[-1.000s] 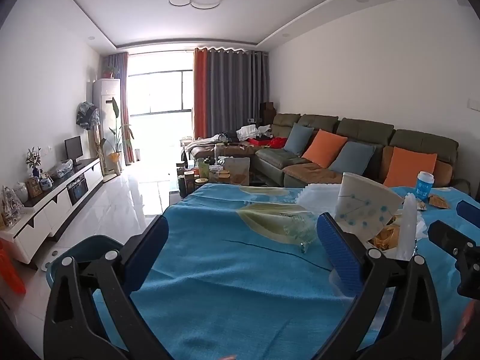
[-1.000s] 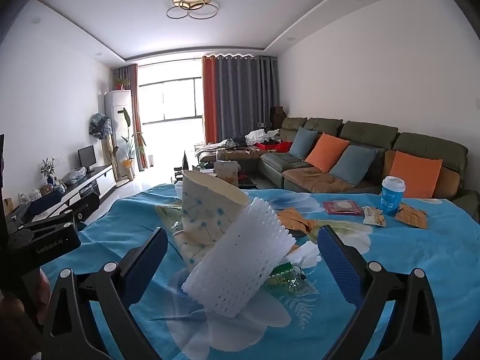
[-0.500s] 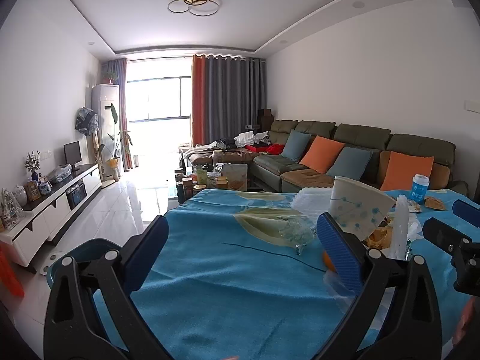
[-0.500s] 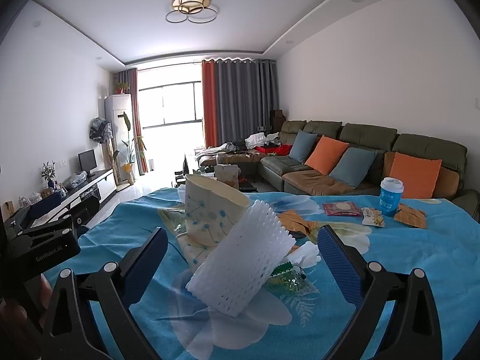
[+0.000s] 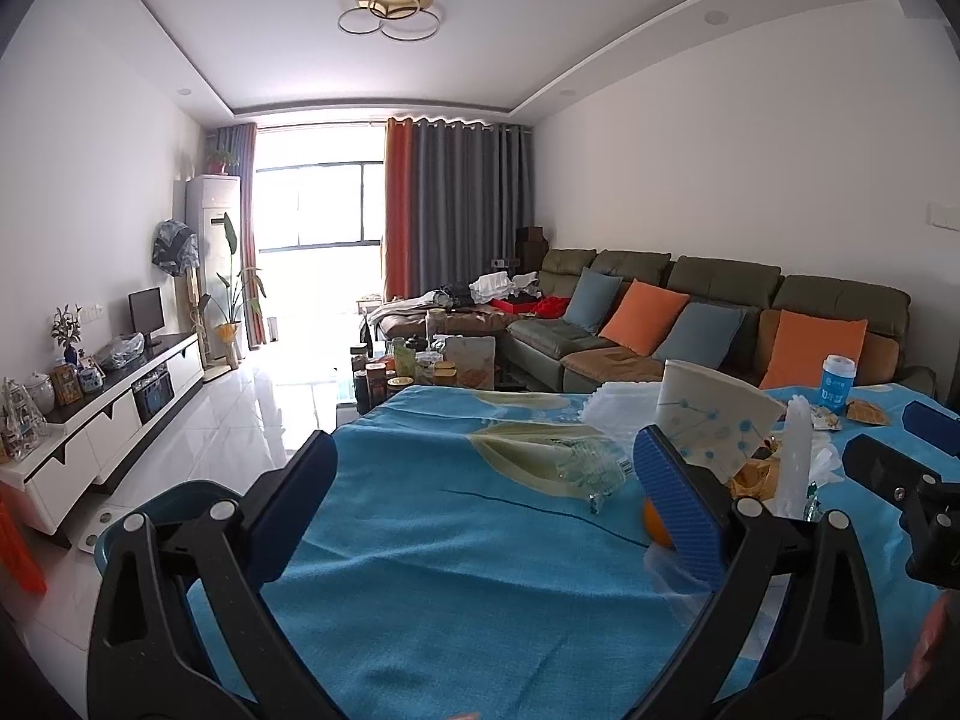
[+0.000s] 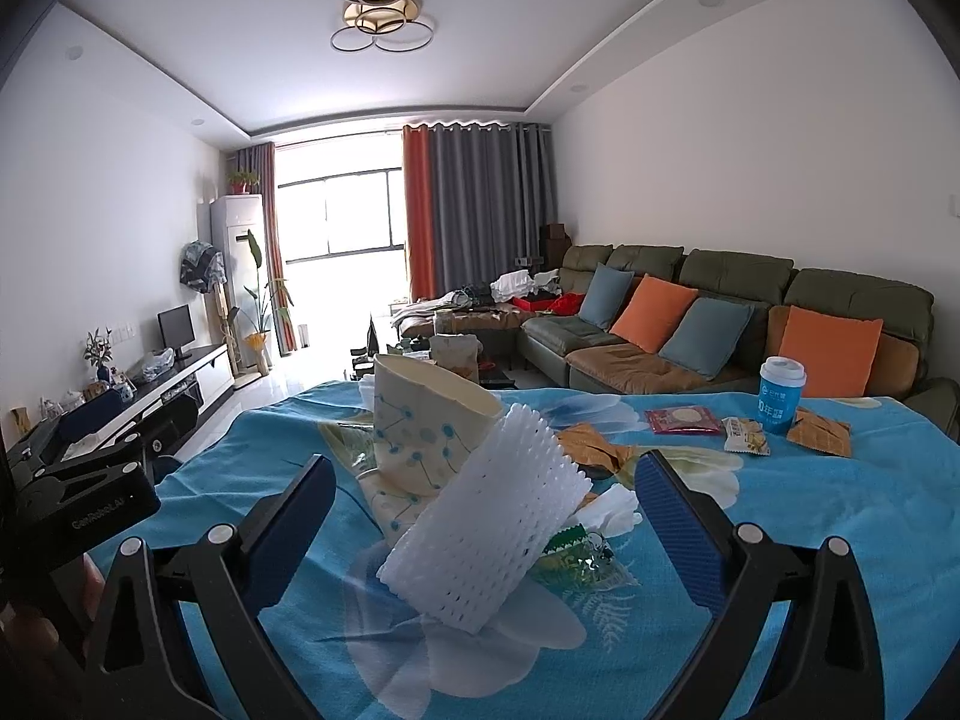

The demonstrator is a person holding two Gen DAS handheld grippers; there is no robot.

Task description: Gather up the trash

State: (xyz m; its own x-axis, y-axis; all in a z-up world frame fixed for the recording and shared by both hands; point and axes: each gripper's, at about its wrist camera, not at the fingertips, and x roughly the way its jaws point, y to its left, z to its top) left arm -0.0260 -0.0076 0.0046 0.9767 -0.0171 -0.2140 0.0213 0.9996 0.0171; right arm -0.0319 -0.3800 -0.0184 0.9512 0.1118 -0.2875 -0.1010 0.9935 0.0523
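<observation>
A heap of trash lies on a table with a blue cloth [image 6: 840, 510]. In the right wrist view a white foam net sleeve [image 6: 486, 528] leans on a tipped paper cup with blue dots [image 6: 420, 426], with orange wrappers [image 6: 594, 450] and white tissue [image 6: 606, 513] behind. My right gripper [image 6: 480, 516] is open, its jaws either side of the sleeve, not touching. My left gripper [image 5: 486, 498] is open and empty over bare cloth; the paper cup [image 5: 708, 426], crumpled clear plastic [image 5: 588, 468] and an orange fruit [image 5: 657, 525] lie by its right finger.
A blue lidded cup [image 6: 780, 396], a red packet [image 6: 684, 421] and snack wrappers [image 6: 819, 435] lie at the table's far right. A teal bin [image 5: 162, 516] stands on the floor off the table's left edge. A sofa [image 5: 720, 324] and a cluttered coffee table [image 5: 420, 360] stand beyond.
Both views have tilted slightly upward, so the table and trash sit lower in frame. The trash has not moved and both grippers stay open.
</observation>
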